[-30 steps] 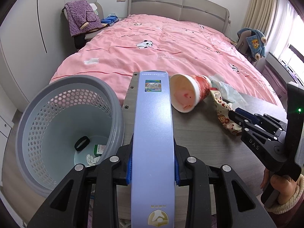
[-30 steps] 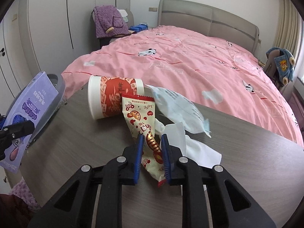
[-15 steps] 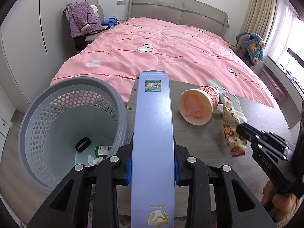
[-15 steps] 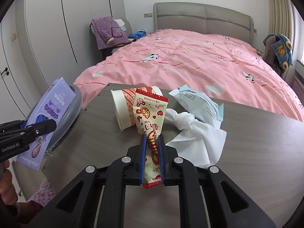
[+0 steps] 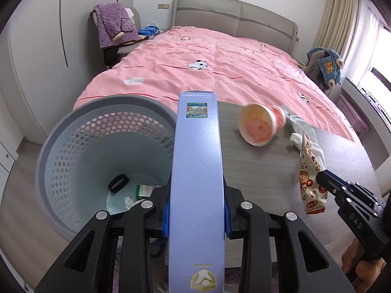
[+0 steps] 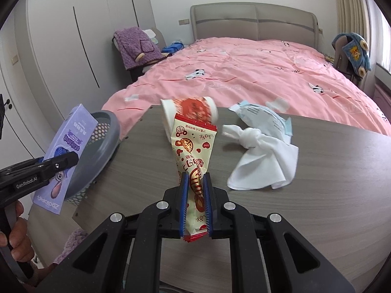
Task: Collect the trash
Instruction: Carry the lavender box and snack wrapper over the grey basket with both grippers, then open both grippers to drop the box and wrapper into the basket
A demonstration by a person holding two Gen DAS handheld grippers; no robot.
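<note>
Both grippers carry trash, poised beside the bin.

The pink-quilted bed (image 5: pixel 220 61) fills the background; in front of it the grey wood-grain tabletop (image 6: pixel 317 171) bears a tipped red-and-white paper cup (image 5: pixel 260 128), a knotted white cloth (image 6: pixel 261 156) and a pale blue plastic wrapper (image 6: pixel 264 117), all likely awaiting pickup. The grey perforated plastic bin (image 5: pixel 73 131) stands at the tabletop's left edge, conveniently below it for drops. The left gripper (image 5: pixel 196 216) has its fingers pinching a tall lilac cardboard box (image 5: pixel 196 171) just beside the bin's rim. The right gripper (image 6: pixel 195 202) has its fingers pressed on a cream-and-red snack packet (image 6: pixel 193 151), lifted off the tabletop.
</note>
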